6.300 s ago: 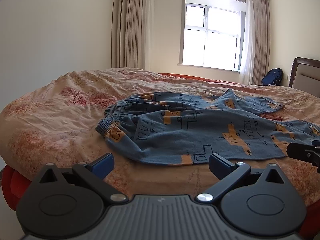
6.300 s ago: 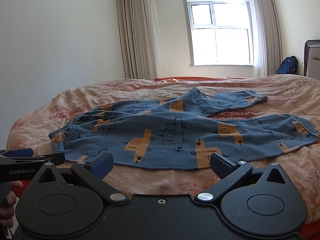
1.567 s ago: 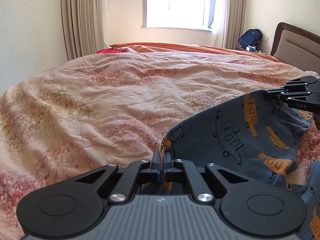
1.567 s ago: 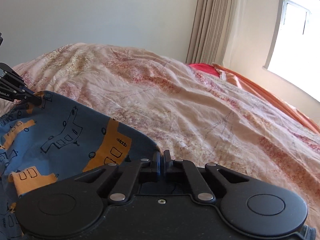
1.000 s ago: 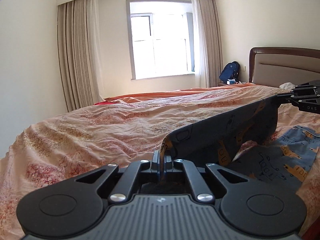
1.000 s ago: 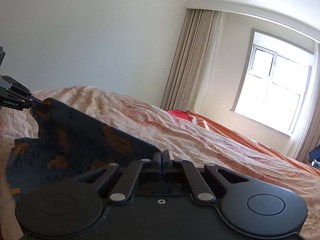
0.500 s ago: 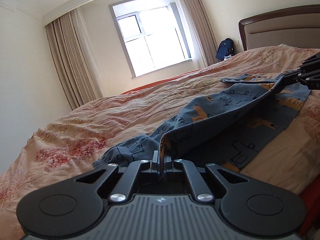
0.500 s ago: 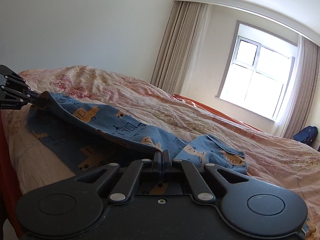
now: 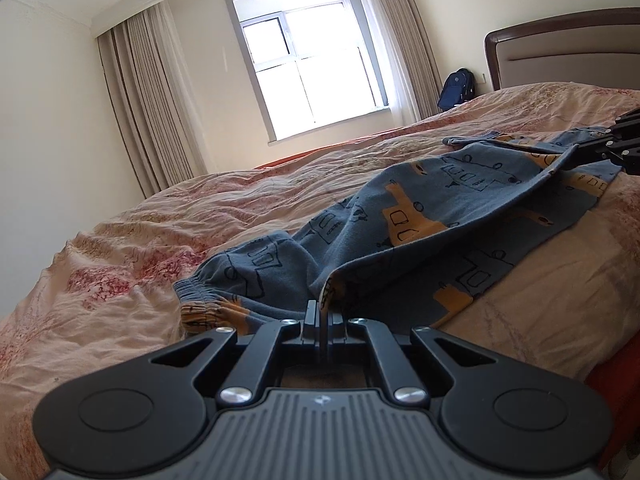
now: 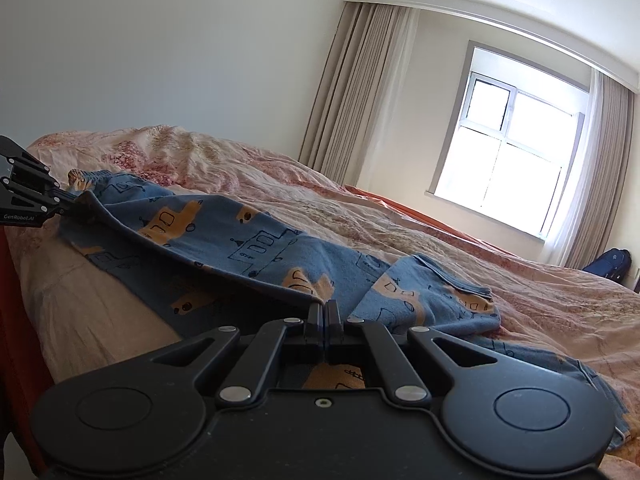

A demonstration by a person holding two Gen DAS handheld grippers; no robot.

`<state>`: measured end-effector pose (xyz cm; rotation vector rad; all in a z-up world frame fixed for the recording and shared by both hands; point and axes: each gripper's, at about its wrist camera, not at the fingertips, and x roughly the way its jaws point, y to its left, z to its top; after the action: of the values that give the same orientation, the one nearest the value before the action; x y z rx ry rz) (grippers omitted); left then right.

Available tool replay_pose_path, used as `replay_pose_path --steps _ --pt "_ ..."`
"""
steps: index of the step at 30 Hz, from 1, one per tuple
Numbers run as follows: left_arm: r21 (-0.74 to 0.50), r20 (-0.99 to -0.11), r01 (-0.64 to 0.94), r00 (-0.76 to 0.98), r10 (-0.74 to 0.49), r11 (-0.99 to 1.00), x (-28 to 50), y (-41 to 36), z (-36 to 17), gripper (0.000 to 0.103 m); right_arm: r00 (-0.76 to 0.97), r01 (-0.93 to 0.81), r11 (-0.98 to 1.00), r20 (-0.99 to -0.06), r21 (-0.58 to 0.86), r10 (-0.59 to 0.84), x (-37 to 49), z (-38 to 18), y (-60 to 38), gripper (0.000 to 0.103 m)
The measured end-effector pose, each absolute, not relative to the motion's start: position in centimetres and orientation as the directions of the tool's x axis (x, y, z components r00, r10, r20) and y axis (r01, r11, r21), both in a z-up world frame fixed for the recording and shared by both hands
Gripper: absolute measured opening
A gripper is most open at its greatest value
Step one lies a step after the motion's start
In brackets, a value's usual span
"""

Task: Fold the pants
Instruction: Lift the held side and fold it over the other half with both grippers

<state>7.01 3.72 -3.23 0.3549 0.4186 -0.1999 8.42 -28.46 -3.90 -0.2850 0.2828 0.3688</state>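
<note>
A: Item one, largest?

B: One bed, covered by a peach floral quilt. Its near edge is seen along the bottom right of the left wrist view, where a red side panel drops away. Open quilt is left on the far side of the garment, toward the one window, and to the left of it.

A: Other fixtures?

B: One headboard at the right. Curtains are hung on both sides of the window. One dark blue backpack is stood against the wall beside the headboard.

A: The garment?

B: One pair of pants, blue with orange printed vehicles, laid near the bed's front edge. The elastic waistband is bunched just left of the left gripper. One long edge is lifted off the lower layer and stretched in a line between the two grippers. A leg end is spread flat on the quilt just beyond the right gripper.

A: Grippers?

B: Two. The left gripper is clamped tight on the lifted fabric edge near the waist. The right gripper is likewise pinched onto the same edge at the leg end. Each is seen in the other's view at the far end of the stretched edge, fabric caught at its tip.
</note>
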Motion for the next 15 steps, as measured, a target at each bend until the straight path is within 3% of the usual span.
replay_pose_path --steps 15 --pt "0.28 -0.447 0.287 0.883 -0.14 0.916 7.43 4.39 -3.99 0.002 0.881 -0.398 0.884 -0.369 -0.244 0.295 7.83 -4.79 -28.73 0.0"
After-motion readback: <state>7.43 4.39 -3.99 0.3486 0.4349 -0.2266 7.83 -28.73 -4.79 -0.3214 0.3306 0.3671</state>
